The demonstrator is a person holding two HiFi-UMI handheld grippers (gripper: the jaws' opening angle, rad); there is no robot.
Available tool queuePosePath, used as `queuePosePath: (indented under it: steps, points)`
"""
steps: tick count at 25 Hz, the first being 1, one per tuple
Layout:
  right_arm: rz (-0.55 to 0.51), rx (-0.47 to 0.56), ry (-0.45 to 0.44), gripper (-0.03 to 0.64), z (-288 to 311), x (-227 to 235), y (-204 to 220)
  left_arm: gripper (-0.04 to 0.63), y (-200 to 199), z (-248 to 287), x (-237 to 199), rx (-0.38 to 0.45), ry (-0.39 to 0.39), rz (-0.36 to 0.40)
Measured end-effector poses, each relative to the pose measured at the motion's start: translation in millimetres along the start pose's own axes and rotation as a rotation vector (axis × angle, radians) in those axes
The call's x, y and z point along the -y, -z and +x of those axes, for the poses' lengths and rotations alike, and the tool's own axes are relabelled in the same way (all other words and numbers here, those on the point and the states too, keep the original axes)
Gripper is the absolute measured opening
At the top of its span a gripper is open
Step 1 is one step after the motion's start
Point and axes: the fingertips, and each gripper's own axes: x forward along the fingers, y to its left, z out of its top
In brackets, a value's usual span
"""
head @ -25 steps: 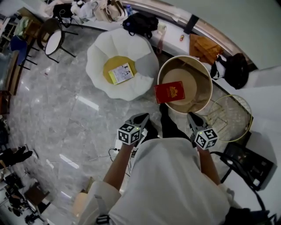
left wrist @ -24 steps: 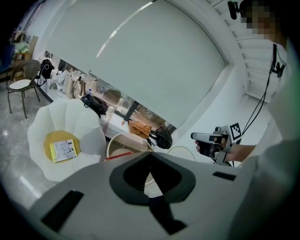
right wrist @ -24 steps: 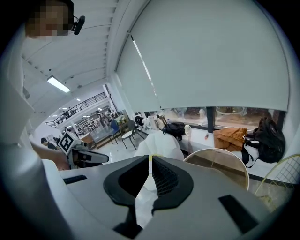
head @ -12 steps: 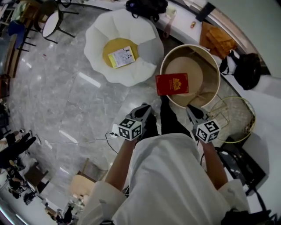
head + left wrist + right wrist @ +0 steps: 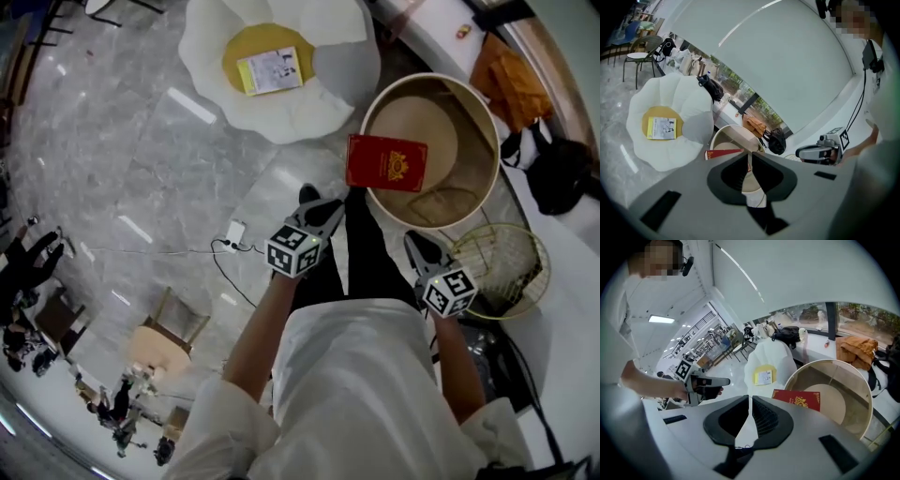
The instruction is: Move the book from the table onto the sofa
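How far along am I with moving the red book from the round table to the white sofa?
Nothing looks done: the red book lies on the near edge of the round table. In hand: nothing; the left gripper and right gripper hang short of the table, fingers closed and empty. Left: grasp the book and carry it to the white sofa, where a yellow booklet already lies.

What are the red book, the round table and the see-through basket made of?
The red book probably has a card or cloth cover: matte red with gold print. The round table looks like pale wood, tan with a thin raised rim. The basket is likely thin metal wire; you can see the floor through it.
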Motion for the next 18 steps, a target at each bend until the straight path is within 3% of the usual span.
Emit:
queuePosePath:
  steps: [7, 18]
  points:
    - [0.011, -0.035, -0.076, 0.043, 55.7, 17.0, 6.6, 0.054, 16.7, 36.4, -34.6, -0.039, -0.017, -0.032]
    - [0.018, -0.137, -0.114, 0.043, 119.8, 59.9, 29.9, 0.109, 69.3, 104.7, -104.4, -0.080, -0.022, -0.187]
